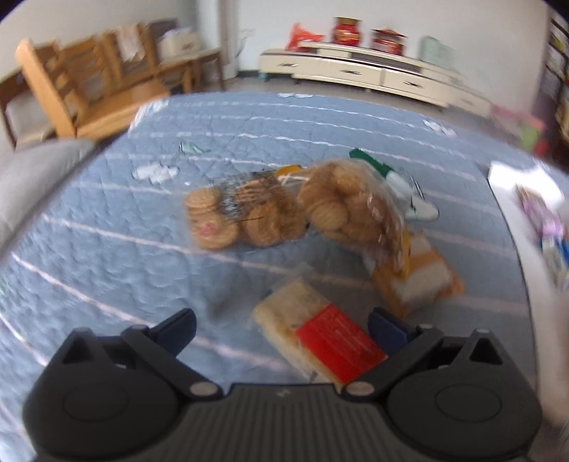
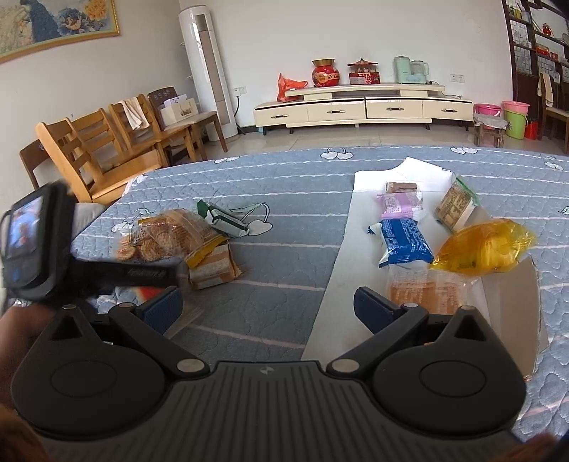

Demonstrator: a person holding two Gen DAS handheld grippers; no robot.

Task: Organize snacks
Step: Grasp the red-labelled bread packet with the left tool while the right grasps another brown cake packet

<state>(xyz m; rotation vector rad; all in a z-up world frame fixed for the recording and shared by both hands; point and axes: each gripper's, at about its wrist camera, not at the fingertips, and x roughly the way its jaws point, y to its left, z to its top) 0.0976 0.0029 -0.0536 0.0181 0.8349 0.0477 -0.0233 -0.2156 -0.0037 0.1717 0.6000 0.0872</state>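
White walls, pale tiled floor [image 2: 320, 140], cream low TV cabinet [image 2: 362, 108] at upper centre, tall white standing air conditioner [image 2: 209, 71] left of it, wooden chairs [image 2: 117, 142] at left, framed picture [image 2: 53, 25] in upper left corner, dark shelving [image 2: 533, 46] at upper right, even daylight.

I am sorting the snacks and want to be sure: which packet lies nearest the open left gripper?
The packet with the red label, lying between the left gripper fingers. The clear cookie bags and orange packet lie farther ahead.

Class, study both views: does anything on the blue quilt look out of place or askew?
Yes. Several snacks, including the biscuit bag and green packet, lie jumbled on the quilt, off the white sheet where others sit.
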